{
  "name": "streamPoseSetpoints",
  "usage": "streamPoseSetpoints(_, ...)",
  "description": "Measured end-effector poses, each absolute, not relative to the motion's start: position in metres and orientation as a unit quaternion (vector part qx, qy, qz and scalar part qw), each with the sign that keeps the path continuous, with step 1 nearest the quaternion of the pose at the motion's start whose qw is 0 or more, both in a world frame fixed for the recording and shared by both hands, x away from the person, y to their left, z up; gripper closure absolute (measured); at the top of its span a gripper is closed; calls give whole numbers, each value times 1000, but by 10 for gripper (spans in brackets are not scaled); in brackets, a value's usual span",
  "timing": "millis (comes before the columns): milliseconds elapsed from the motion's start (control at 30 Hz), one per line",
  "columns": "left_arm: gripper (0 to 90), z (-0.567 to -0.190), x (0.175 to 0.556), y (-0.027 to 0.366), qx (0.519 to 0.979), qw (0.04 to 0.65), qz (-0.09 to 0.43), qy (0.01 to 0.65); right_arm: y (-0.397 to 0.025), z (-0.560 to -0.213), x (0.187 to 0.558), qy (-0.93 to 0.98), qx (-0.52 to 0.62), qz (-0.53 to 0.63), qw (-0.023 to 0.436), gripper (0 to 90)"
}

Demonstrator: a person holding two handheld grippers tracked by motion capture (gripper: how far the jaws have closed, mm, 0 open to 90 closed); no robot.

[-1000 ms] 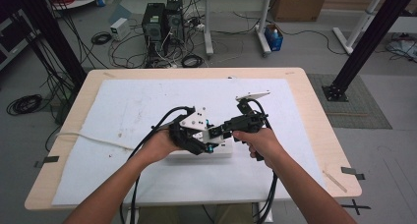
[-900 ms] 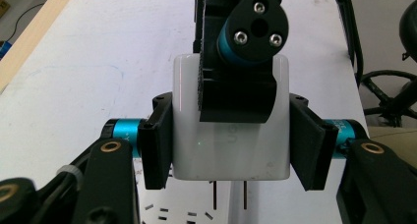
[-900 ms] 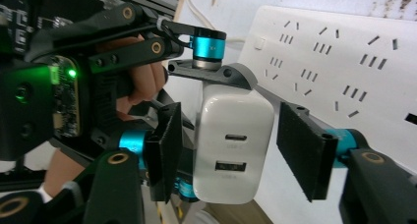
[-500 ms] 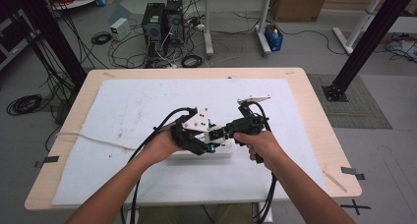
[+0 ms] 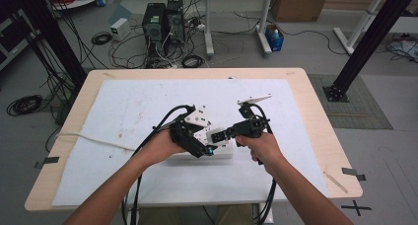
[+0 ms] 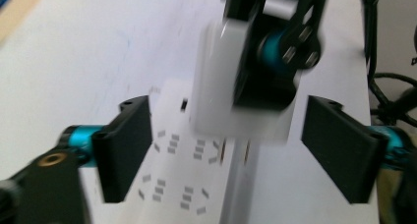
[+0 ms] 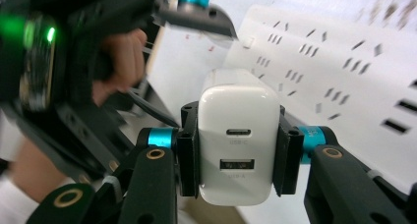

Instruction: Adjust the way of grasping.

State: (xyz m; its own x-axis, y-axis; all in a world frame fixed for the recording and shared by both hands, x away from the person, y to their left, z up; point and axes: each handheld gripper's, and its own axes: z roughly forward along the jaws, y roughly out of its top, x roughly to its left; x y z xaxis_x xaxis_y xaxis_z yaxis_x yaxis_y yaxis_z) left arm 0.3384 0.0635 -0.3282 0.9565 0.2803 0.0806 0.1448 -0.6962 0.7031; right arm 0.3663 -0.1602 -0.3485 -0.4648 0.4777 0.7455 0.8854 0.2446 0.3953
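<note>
A white power strip [image 5: 223, 154] lies on the white mat in front of the person. My right gripper [image 5: 218, 135] is shut on a white USB charger [image 7: 238, 135], its two ports facing the right gripper view's camera. In the left gripper view the charger [image 6: 221, 91] hangs tilted just above the strip's sockets [image 6: 182, 184], blurred. My left gripper [image 6: 231, 150] stands open, one jaw on either side of the strip, nothing between the pads. In the high view the left gripper [image 5: 202, 145] sits right beside the right one, over the strip's left end.
The white mat [image 5: 138, 111] covers most of the wooden table [image 5: 320, 131]. A white cord [image 5: 93, 138] runs off to the left edge. Black cables trail from both grippers toward the front edge. The left hand [image 7: 123, 62] shows close behind the charger.
My right gripper has carried the charger leftward and slightly down toward the power strip and the left gripper. The left gripper has barely moved.
</note>
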Motion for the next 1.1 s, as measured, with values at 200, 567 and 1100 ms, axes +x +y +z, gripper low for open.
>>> streamPoseSetpoints(200,168,-323,344,83,928,332,74,154,-175,-337,366,-779,-446,-402,180,624)
streamPoseSetpoints(567,168,-308,356,122,949,244,43,195,-195,-317,363,-811,-439,-366,126,624)
streamPoseSetpoints(1100,168,-300,360,172,951,187,48,242,-219,-289,362,-864,-415,-281,43,624)
